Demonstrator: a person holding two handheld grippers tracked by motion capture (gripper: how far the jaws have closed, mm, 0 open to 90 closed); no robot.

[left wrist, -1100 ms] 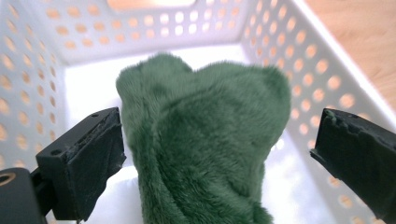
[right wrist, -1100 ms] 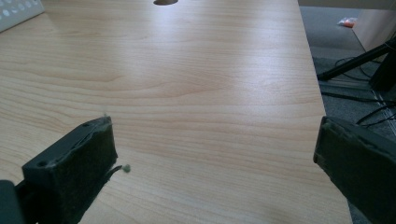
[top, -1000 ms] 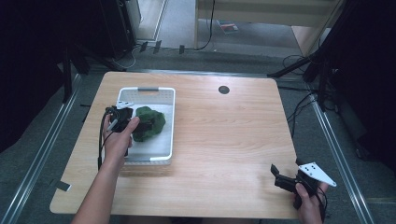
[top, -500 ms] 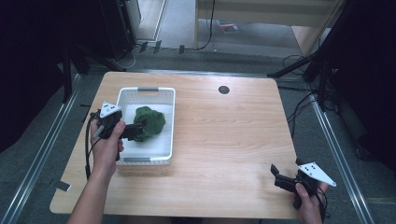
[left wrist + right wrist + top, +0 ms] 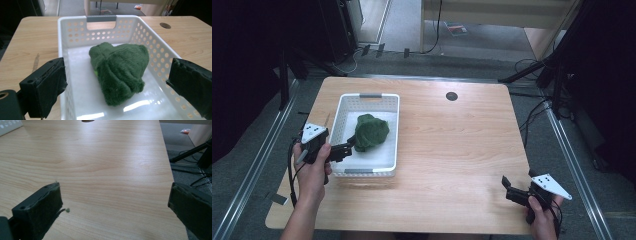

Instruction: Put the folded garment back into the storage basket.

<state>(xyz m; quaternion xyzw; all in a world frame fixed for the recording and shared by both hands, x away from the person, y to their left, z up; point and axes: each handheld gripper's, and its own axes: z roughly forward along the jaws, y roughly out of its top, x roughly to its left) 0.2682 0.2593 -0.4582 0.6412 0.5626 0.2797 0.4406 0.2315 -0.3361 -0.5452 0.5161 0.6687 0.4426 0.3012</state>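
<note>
Right gripper seen w/ jaws spread wide, nothing held betw. them. Bare wooden table seen beneath. Round hole cut off at top edge. White basket corner seen top left. Cables seen on floor at right.

Plush toy in basket, table's left
</note>
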